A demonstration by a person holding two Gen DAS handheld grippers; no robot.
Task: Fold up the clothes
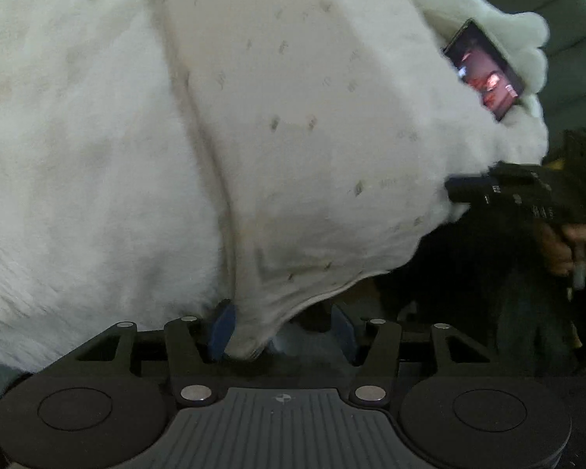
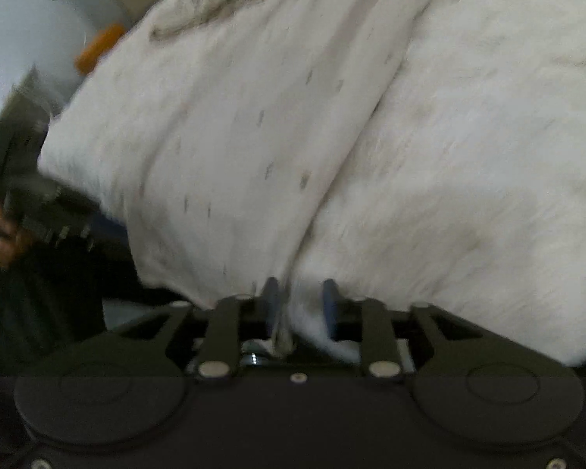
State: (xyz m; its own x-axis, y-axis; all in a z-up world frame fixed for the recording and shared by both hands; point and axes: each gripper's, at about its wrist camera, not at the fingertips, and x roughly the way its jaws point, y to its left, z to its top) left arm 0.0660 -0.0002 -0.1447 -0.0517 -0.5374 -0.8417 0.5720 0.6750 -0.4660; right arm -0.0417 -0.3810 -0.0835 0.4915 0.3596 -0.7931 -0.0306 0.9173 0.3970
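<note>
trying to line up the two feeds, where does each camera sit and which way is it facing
Left wrist: sits on the left gripper, looking along its blue fingers and down at the white fleece garment; the right gripper and the hand holding it show at right.
Right wrist: sits on the right gripper, facing the same garment; the left gripper and its hand show at left.
Shared: the garment, with cloth between both pairs of fingers, and each view catches the other gripper.
</note>
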